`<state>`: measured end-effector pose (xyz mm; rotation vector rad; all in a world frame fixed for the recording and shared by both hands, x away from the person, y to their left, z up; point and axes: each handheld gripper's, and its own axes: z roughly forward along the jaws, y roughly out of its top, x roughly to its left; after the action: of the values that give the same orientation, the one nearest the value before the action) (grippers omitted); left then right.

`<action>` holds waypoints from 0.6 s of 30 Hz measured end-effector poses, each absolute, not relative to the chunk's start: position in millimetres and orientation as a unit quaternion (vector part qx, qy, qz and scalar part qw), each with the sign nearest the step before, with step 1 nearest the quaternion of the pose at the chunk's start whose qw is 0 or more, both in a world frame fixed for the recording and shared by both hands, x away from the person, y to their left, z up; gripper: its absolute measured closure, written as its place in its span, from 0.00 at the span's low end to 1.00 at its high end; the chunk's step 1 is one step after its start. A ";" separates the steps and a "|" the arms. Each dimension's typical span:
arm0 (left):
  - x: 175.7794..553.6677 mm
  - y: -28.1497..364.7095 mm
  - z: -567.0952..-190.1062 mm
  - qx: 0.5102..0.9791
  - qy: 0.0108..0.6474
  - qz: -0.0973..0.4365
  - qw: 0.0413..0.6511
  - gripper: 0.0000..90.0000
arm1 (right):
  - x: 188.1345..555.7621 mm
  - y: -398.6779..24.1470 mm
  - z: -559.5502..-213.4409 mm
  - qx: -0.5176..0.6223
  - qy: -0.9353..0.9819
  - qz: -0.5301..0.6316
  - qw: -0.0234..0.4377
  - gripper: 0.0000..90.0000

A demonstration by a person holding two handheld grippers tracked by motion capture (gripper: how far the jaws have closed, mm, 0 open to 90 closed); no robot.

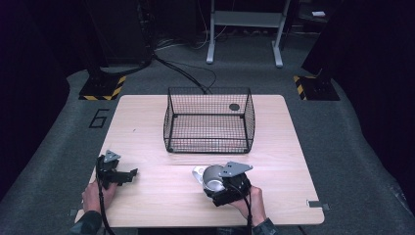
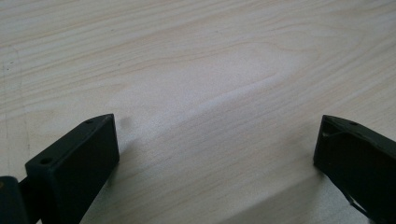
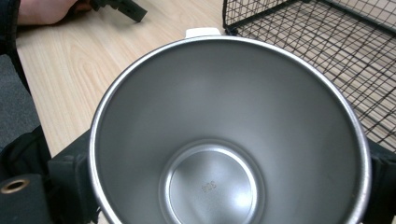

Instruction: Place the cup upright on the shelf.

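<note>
Near the front edge of the pale wooden table [image 1: 274, 147], a shiny steel cup with a white handle [image 1: 211, 178] is clamped between the jaws of the right gripper [image 1: 215, 182]. The left gripper [image 1: 131, 174] is rested near the left edge, jaws spread apart over bare wood. Farther off, beyond a strip of open tabletop, the black wire-mesh basket [image 1: 209, 120] is set.

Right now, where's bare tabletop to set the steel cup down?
Free: the strip between the wire basket and the table's right edge; the strip left of the basket; the near-middle patch between the left gripper and the right gripper. Crowded: around the steel cup itself, clamped in the right gripper close to the basket's front.
</note>
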<state>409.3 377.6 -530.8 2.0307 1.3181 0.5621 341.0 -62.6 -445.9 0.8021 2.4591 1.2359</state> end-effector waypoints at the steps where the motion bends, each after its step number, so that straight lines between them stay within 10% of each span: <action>1: 409.3 377.6 -530.8 0.773 0.502 0.214 0.322 0.00 | 342.2 -63.9 -444.9 0.275 0.851 0.426 0.137 0.07; 18: 409.3 377.1 -531.2 0.771 0.504 0.215 0.325 0.00 | 359.0 -75.2 -428.8 0.298 0.839 0.430 0.149 0.07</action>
<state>409.3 377.1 -531.2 2.0199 1.3217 0.5630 359.0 -75.2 -428.8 0.8557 2.4123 1.2344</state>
